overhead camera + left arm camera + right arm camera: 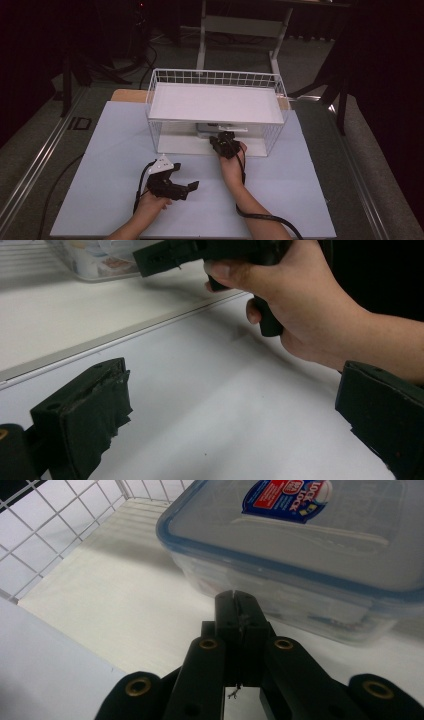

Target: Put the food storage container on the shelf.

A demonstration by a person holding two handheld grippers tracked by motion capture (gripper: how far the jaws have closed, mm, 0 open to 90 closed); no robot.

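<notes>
- Right gripper (235, 597): jaws pressed together with nothing between them, tips just short of the plastic box (300, 555), maybe touching its near wall; hard to tell from this angle.
- Box: clear with a blue-rimmed lid and a label on top, sits on the lower floor of the white wire basket (160, 80), under the basket's white shelf (215, 102).
- Left gripper (172, 185): jaws spread wide, nothing between them, low over the pale table (100, 190), well apart from the basket.
- Right hand (300, 300) grips the handle of its gripper.
</notes>
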